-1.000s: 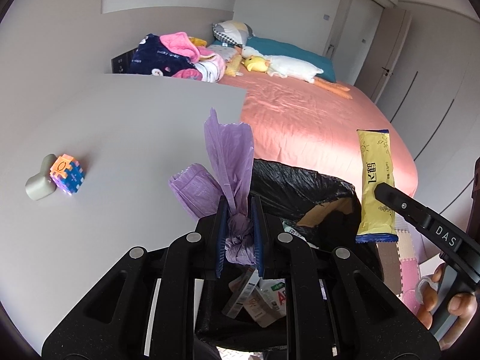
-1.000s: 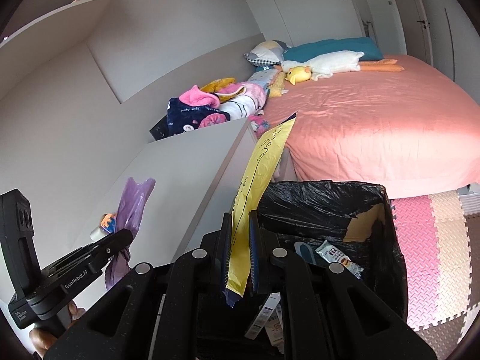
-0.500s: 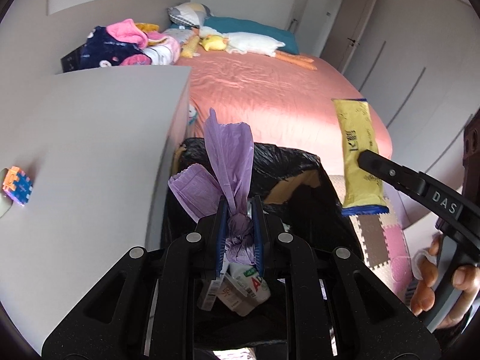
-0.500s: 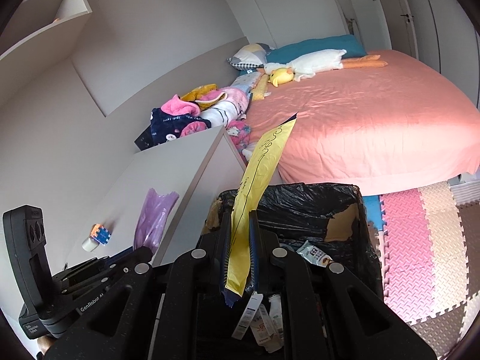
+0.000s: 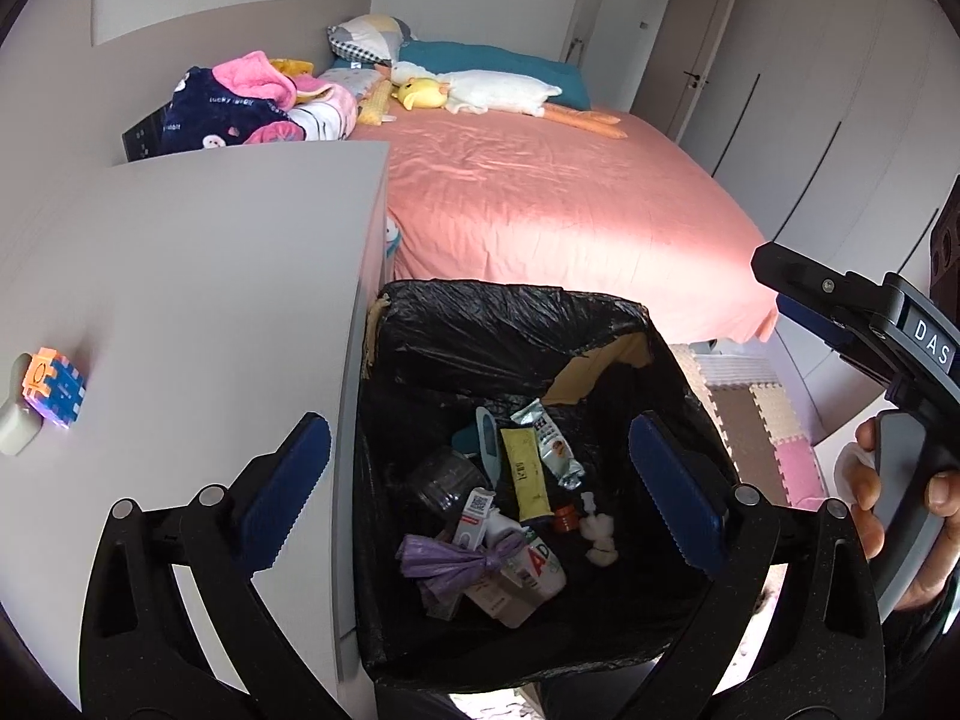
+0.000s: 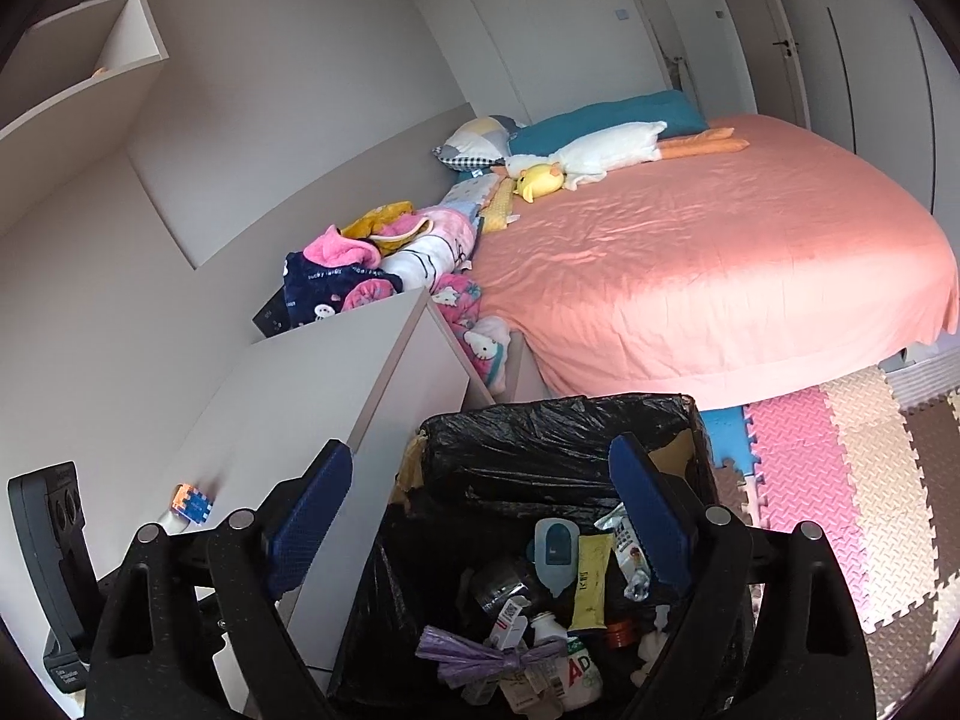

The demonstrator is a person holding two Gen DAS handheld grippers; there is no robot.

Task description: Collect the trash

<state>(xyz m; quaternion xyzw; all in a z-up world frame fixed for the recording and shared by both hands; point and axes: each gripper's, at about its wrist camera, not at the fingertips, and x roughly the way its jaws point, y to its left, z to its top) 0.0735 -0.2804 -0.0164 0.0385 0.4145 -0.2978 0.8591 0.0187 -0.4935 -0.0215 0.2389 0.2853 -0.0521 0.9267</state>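
A bin lined with a black bag (image 5: 510, 324) stands between the grey table and the bed; it also shows in the right wrist view (image 6: 558, 426). Inside lie a knotted purple plastic bag (image 5: 456, 561) (image 6: 486, 657), a yellow snack wrapper (image 5: 525, 474) (image 6: 591, 582) and several other pieces of packaging. My left gripper (image 5: 480, 480) is open and empty above the bin. My right gripper (image 6: 483, 528) is open and empty above it too, and it shows at the right edge of the left wrist view (image 5: 852, 312).
A grey table (image 5: 180, 300) lies left of the bin, with a colourful toy cube (image 5: 54, 387) and a small grey object (image 5: 15, 429) near its left edge. A pink bed (image 5: 558, 204) with clothes and plush toys lies behind. Foam floor mats (image 6: 840, 480) lie at the right.
Both grippers have opened. The purple bag dropped from the left gripper and the yellow wrapper from the right, and both now lie in the bin. Both cameras moved over the bin.
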